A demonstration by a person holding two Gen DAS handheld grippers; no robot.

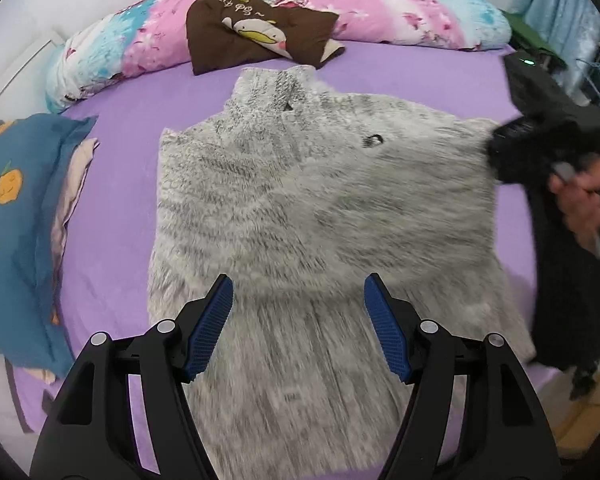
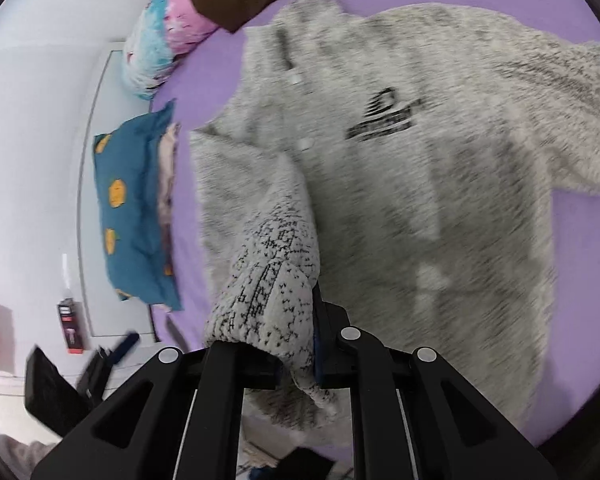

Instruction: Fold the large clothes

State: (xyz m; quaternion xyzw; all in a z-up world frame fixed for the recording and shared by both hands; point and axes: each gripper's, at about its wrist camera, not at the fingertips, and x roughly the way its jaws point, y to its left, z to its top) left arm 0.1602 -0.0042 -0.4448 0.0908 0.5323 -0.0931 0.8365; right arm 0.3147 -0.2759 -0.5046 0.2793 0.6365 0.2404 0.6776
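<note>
Blue-padded fingers (image 1: 386,332) of the left gripper (image 1: 298,330) stand spread wide above the lower part of the grey fleece sweater (image 1: 320,216), with nothing between them; only the fuzzy fabric shows in the gap, blurred there. The right gripper (image 2: 300,344) is pressed together on the sweater's sleeve cuff (image 2: 276,280), whose knit inner side, white with black flecks, drapes over the jaws and hides the pads almost wholly; a sliver of blue shows at the right edge of the cuff. From the left wrist view that same gripper appears at the right edge as a dark blurred shape beside the garment's right shoulder, gripped by the person's hand (image 1: 580,200), with what seems to be a black cloth (image 1: 568,288) hanging below it, though the blur leaves that uncertain. The sweater lies front up and spread flat on the purple bedsheet (image 1: 136,120), collar pointing away toward the head of the bed, a small dark logo (image 2: 384,116) on its chest. Just beyond the collar lies a brown cushion (image 1: 256,36) printed with a cartoon bird, resting against a rolled pink and blue floral quilt (image 1: 400,8). At the bed's left edge sits a teal pillow (image 1: 16,208) with orange fruit prints. A small red and black box (image 2: 71,328) stands on the pale floor beside the bed.
</note>
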